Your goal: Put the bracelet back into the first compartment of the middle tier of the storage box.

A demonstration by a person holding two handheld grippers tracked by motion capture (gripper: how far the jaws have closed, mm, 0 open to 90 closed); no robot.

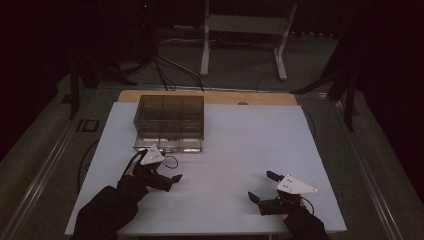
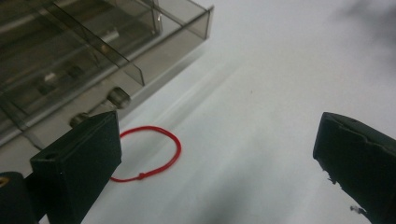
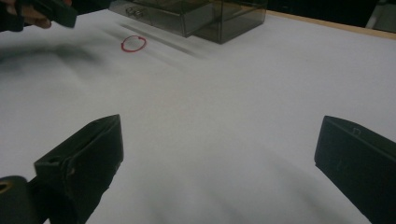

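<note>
A thin red string loop [image 1: 171,161] lies flat on the white table top [image 1: 235,145], just in front of a smoky clear compartment box [image 1: 170,116]. In the left gripper view the red loop [image 2: 150,154] sits close to my left-hand jaw, ahead of the open left gripper [image 2: 215,154], which holds nothing. From above, the left gripper [image 1: 169,170] hovers right beside the loop. My right gripper [image 1: 263,186] rests near the front right, jaws wide apart and empty. Its own view shows the right gripper [image 3: 219,158] open, with the red loop [image 3: 133,44] far off.
The box's low front tray [image 2: 154,60] stands out toward me and holds small metal cylinders [image 2: 119,97]. The box [image 3: 210,14] and left gripper [image 3: 46,11] show at the top of the right gripper view. A wooden table edge [image 1: 260,98] runs behind the white board.
</note>
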